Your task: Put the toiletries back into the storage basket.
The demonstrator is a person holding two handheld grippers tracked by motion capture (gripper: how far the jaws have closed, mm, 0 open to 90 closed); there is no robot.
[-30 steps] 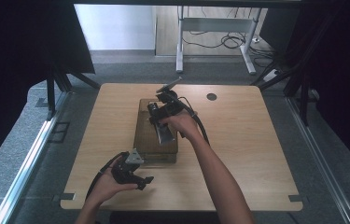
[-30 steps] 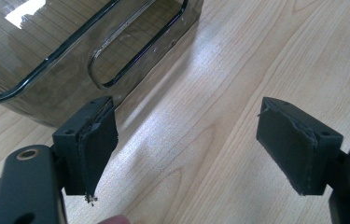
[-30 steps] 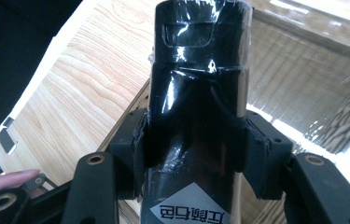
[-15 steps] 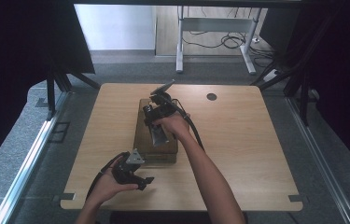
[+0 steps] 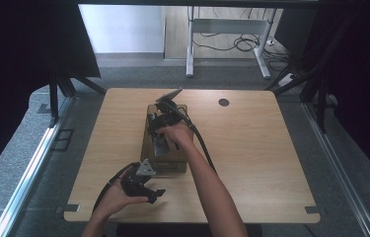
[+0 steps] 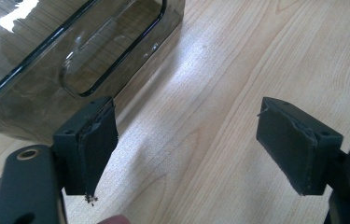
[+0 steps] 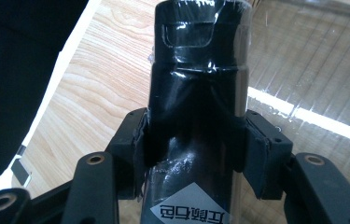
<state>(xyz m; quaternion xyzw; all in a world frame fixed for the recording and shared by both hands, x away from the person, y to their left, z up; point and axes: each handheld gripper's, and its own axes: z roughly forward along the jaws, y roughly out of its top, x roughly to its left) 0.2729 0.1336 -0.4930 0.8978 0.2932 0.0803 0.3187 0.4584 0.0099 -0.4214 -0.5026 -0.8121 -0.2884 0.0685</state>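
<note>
Black bottle [image 7: 196,93], wrapped in clear film, clamped in right hand-held gripper [image 7: 193,149] over smoky clear bin [image 5: 165,163] on table [image 5: 261,148]. Left hand-held gripper [image 6: 196,149] spread wide, empty, beside bin.

The light wooden table [image 5: 271,163] has rounded corners and a pale grain. A round black hole [image 5: 223,102] sits in its top near the far edge, right of the middle. 2 small metal brackets stick out at the table's near corners, 1 at the left [image 5: 70,208] and 1 at the right [image 5: 312,210]. Grey carpet floor [image 5: 29,138] lies all around the table. A metal rail [image 5: 29,170] runs along the floor left of the table. Black curtains hang to the table's left [image 5: 19,49] and right [image 5: 365,74]. Beyond the table's far edge stands a white desk frame [image 5: 191,44], with loose cables [image 5: 237,43] on the floor beside it.
</note>
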